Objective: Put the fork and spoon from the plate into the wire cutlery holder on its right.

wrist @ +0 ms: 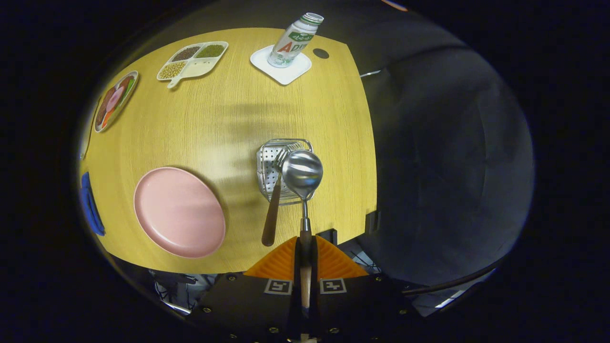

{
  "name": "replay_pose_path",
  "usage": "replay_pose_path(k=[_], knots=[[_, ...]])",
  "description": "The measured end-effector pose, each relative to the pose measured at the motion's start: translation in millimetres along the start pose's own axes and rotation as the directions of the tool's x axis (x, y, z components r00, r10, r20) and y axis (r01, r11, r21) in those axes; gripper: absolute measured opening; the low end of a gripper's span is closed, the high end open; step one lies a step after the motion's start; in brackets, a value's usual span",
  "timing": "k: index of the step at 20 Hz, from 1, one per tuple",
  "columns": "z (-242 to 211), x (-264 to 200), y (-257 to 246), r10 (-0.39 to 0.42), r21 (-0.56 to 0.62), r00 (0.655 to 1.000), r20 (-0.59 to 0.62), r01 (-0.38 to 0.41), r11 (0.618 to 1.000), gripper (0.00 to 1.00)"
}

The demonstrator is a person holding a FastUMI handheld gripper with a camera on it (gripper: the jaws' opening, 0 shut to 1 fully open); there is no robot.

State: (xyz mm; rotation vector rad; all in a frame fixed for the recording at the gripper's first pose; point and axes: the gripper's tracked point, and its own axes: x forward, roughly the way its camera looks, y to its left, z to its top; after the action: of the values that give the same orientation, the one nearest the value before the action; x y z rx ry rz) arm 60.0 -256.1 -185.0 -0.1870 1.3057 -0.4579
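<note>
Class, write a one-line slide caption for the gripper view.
Gripper holds spoon above wire holder; fork already inside, pink plate empty.

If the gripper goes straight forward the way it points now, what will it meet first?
Probably the wire cutlery holder. The gripper is shut on the spoon, whose bowl hangs over the holder just ahead, beside the fork already standing in it. The spoon would arrive first; depth is unclear.

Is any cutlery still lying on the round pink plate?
No: the round pink plate is bare, the wooden-handled fork stands in the wire cutlery holder, and the tool grips the steel spoon.
</note>
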Motion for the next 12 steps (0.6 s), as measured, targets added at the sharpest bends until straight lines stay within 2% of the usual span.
replay_pose_path(k=[12], knots=[[9.9, 33.0, 2.9, 0.104, -0.064, 0.994, -0.04, -0.107, 0.992, 0.07]])
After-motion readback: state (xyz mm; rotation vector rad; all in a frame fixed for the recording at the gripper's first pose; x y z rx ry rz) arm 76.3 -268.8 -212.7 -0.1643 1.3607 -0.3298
